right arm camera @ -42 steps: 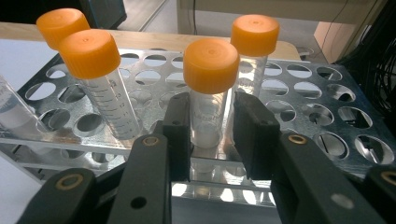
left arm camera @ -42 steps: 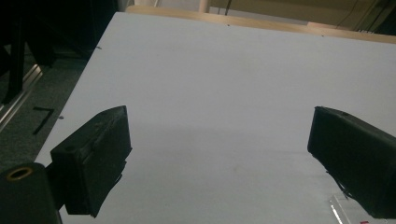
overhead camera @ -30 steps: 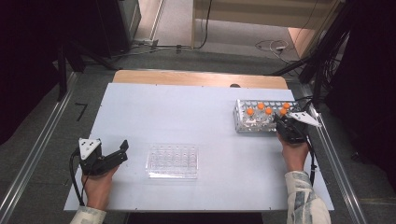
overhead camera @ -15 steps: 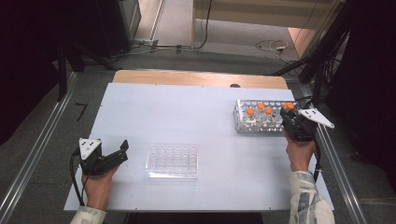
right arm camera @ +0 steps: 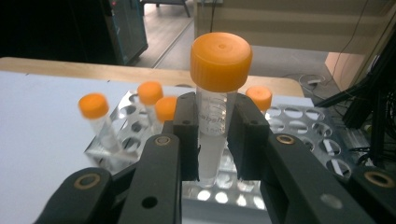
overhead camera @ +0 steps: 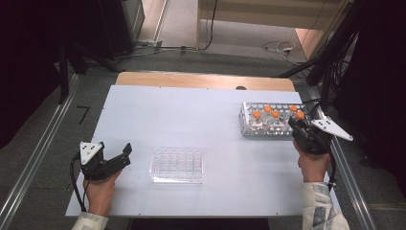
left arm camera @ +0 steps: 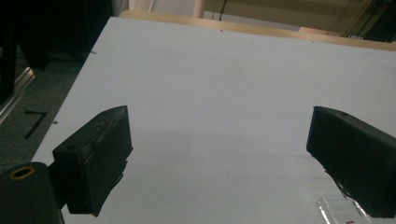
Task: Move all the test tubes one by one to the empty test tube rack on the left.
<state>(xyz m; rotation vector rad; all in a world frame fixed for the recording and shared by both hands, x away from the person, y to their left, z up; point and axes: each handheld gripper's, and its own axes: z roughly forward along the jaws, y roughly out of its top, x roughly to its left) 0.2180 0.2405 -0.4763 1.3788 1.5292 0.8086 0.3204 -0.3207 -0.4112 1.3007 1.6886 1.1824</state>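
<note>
Right gripper view: the right claw pinches a tube below its cap, upright, seemingly clear of the rack for carrying. The left claw rests spread over bare worktop, near the plate.

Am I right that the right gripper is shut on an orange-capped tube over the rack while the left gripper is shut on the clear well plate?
Not quite. The left gripper is open and holds nothing, as the left gripper view shows; the clear well plate lies beside it. The right gripper does grip the orange-capped tube over the rack.
</note>
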